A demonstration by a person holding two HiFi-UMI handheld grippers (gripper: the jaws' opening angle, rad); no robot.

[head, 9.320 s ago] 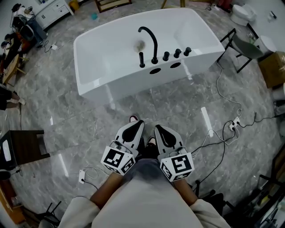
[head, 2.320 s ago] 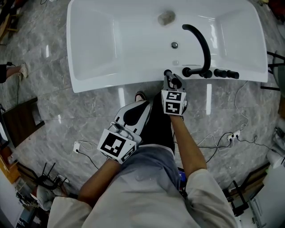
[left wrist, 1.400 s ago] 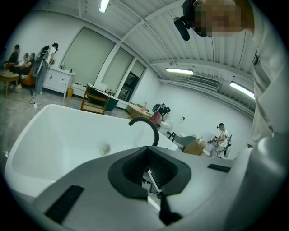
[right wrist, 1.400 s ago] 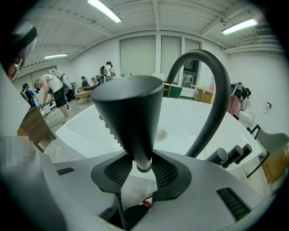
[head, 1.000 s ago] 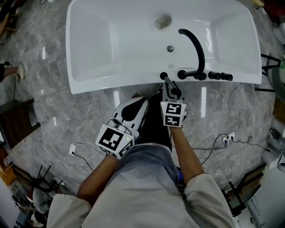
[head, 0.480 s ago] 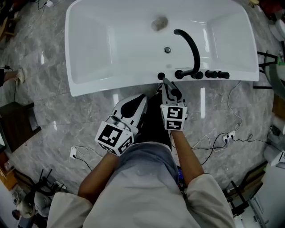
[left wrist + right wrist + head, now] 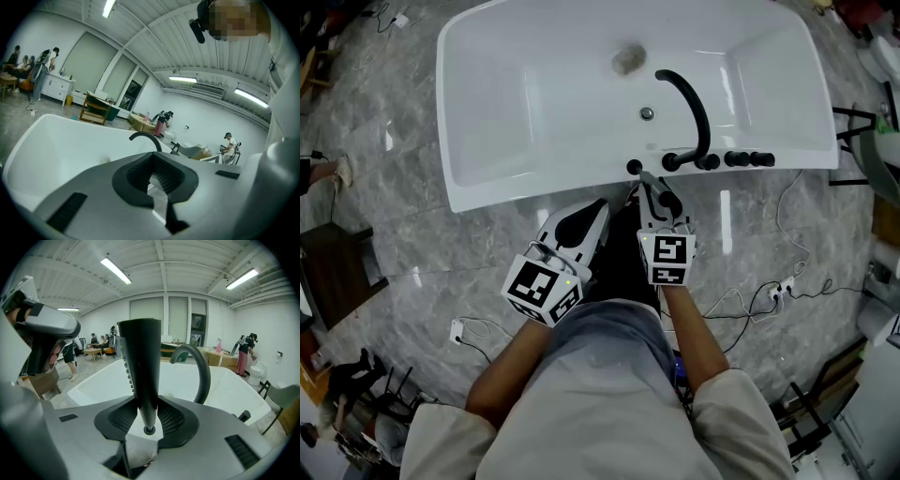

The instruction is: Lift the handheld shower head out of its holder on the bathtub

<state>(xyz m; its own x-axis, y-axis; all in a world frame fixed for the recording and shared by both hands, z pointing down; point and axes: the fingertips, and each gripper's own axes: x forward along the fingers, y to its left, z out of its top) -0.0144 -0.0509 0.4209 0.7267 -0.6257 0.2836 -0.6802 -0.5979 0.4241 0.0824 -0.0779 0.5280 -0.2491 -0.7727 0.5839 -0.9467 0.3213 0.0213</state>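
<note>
Tub (image 7: 506,103): white, glossy, smooth, with bright glare along the rim. Spout (image 7: 692,94) and shower head (image 7: 139,357): black, matt to satin; small nubs run down one edge of the shower head. Floor (image 7: 403,234): grey veined stone look, polished, mirrors the lamps. Left gripper (image 7: 157,176) and right gripper (image 7: 149,423): smooth pale grey plastic shells. Pads (image 7: 172,420): black, finely ribbed. Shirt (image 7: 600,412): light cloth.

Pale short-sleeved shirt (image 7: 581,436); white left gripper (image 7: 598,206) and right gripper (image 7: 649,186), each with black-and-white square markers.
</note>
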